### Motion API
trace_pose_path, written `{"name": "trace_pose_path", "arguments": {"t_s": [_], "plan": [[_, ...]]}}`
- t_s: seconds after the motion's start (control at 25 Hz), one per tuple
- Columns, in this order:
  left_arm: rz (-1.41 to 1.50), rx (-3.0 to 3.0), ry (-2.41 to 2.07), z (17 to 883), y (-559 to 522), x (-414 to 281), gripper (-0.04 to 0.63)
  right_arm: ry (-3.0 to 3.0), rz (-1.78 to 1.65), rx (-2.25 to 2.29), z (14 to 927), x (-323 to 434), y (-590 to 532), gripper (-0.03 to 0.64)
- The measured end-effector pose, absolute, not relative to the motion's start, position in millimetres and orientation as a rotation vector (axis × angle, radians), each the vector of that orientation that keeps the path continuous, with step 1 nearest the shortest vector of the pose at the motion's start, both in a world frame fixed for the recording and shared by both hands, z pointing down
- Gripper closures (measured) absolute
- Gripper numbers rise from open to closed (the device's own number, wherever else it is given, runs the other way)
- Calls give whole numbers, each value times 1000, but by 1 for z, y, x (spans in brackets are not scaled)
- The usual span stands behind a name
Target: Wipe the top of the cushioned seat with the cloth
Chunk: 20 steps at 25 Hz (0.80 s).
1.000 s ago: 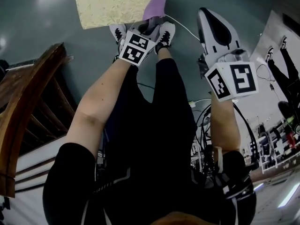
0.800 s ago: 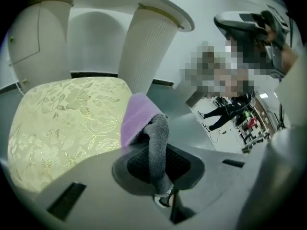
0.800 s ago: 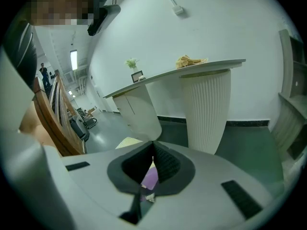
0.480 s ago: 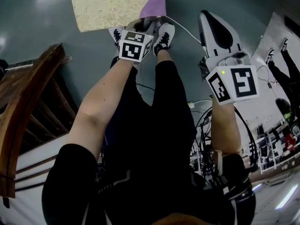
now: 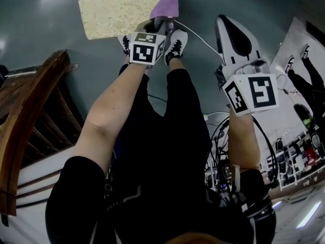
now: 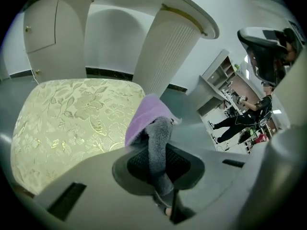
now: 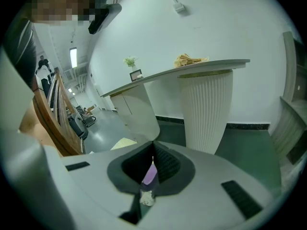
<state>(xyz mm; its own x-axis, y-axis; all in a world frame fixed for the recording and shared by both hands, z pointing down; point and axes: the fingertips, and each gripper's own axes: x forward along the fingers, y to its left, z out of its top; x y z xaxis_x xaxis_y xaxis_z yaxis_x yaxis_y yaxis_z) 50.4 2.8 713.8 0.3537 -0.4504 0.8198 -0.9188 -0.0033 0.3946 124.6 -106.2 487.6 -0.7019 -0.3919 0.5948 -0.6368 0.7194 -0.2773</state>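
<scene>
**Cloth held at the seat's corner**

The left gripper (image 6: 156,147) is clamped on the purple cloth (image 6: 145,113). The cloth's free end reaches the right-hand corner of the cushioned seat (image 6: 67,123) (pale gold, floral cover). The right gripper (image 7: 152,161) has its jaws drawn together on nothing and is held well apart from the seat, to its right.

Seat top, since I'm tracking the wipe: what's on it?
The cloth, held in the left tongs, over the right edge of the seat; elsewhere floral fabric shows. What's under the cloth is covered.
</scene>
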Motion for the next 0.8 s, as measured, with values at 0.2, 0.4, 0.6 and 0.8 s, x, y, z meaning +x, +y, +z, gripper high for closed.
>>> {"name": "trace_pose_path", "arguments": {"t_s": [0.2,0.4,0.6,0.8], "plan": [[553,1615,-1257,712,-16,40,557,-2416,648,794,488,118,-116,612],[529,1610,-1271,710,-32,31,557,-2418,640,798,487,112,-124,612],[550,1640,-1266,709,-54,22,557,-2405,652,811,492,109,-129,612],[556,1651,-1274,707,-81,11,557,-2404,671,820,489,107,-137,612]]}}
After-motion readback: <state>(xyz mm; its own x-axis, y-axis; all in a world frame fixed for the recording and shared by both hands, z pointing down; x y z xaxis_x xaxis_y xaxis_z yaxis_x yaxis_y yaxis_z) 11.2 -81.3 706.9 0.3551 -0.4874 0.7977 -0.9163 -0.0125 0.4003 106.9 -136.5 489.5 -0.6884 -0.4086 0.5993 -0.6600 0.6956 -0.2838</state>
